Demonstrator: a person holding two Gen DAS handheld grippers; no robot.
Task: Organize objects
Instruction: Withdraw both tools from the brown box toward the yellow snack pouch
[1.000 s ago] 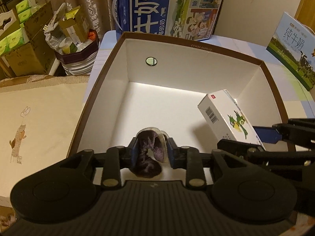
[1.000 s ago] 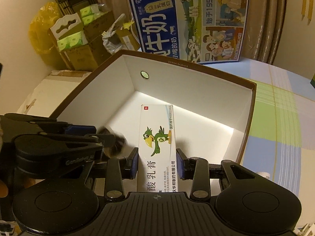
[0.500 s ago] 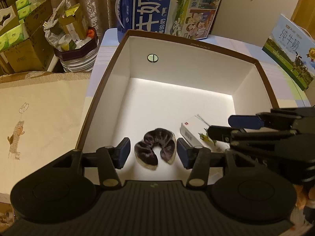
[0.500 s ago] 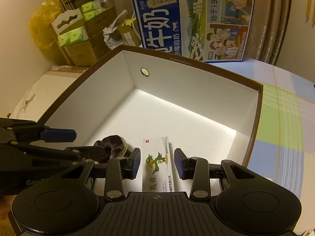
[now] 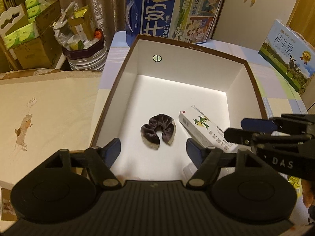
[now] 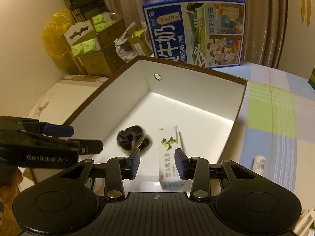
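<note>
A dark purple scrunchie (image 5: 158,130) lies on the white floor of the brown-rimmed box (image 5: 126,61). A white carton with a green bird (image 5: 204,129) lies beside it on the right. My left gripper (image 5: 153,150) is open and empty, above the box's near edge. In the right wrist view the scrunchie (image 6: 133,139) and the carton (image 6: 170,155) lie in the box (image 6: 193,86). My right gripper (image 6: 157,163) is open, its jaws apart from the carton below. The right gripper also shows in the left wrist view (image 5: 261,129).
A blue milk carton box (image 5: 173,11) stands behind the box, another milk box (image 5: 287,53) at the right. Cardboard boxes and a bin of clutter (image 5: 82,39) sit far left. A small white bottle (image 6: 258,164) lies on the checked tablecloth (image 6: 275,122).
Both grippers opened and let go: the scrunchie and the carton now lie on the box floor. Both grippers have pulled back and up.
</note>
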